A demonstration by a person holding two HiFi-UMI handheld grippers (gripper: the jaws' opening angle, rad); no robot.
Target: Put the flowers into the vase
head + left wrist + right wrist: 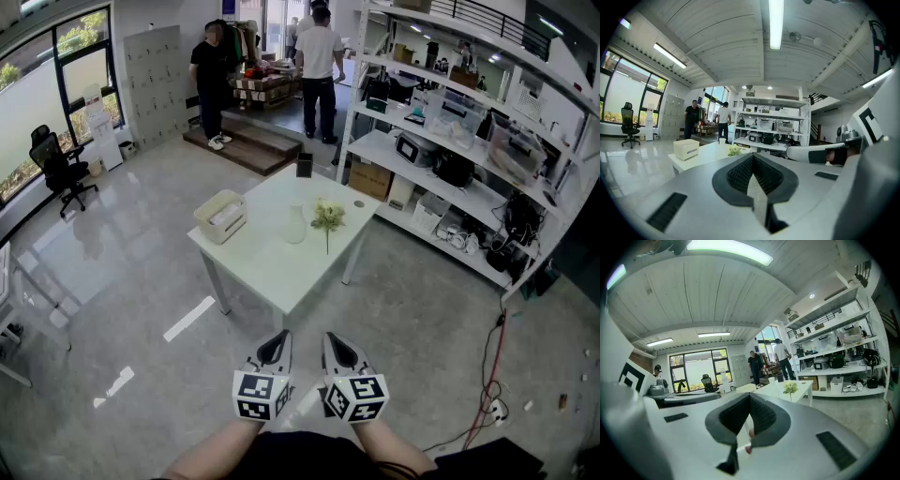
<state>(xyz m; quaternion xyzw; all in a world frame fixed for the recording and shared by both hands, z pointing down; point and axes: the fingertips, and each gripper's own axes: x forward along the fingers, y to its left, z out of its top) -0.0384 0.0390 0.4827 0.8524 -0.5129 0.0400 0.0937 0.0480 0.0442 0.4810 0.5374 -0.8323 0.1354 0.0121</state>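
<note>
Well ahead of both tongs, the flower sprig [328, 217] lay on the white table [281, 274], just right of the vase [295, 226], its stem pointing back toward the person. The right gripper [336, 343] looked marginally nearer to it. That gripper and the left gripper [279, 341] were both clenched and empty.

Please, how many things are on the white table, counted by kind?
cream box: 1
white vase: 1
bunch of flowers: 1
dark upright object: 1
small grey disc: 1
Total: 5
</note>
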